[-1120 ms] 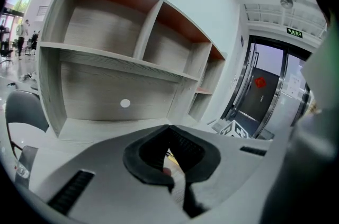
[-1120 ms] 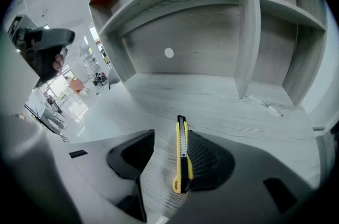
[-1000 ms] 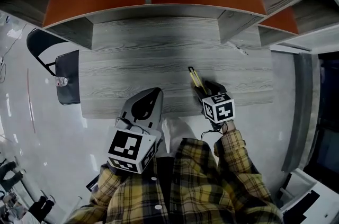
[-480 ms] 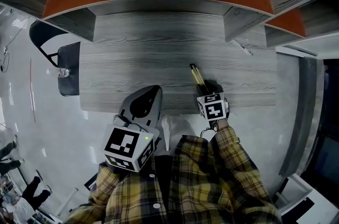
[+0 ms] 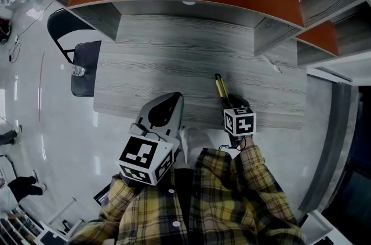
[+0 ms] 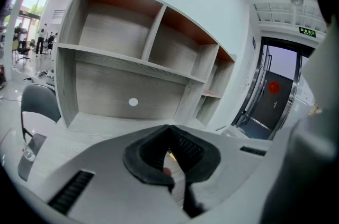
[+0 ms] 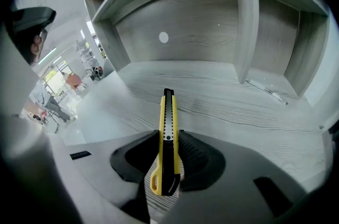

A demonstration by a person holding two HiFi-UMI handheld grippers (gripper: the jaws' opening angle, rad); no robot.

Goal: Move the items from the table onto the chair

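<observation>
1. The right tongs (image 7: 168, 139) are closing on a knife (image 7: 167, 112), with the pads against its two long sides. The knife looks to lie on the tabletop (image 5: 174, 64) near the front edge, right of centre, its tip aimed at the far edge
2. The grip sits at the handle end, probably so the long body stays in line with the tongs when lifted
3. The knife is a slim yellow snap-off cutter with a black strip down its middle, a black tip and a yellow loop at the rear
4. The left tongs (image 6: 170, 157) are narrow and empty, hovering at the front edge left of the knife, apparently idle
5. The dark chair (image 5: 87, 64), the goal, stands just beside the tabletop's left edge, well apart from the knife
</observation>
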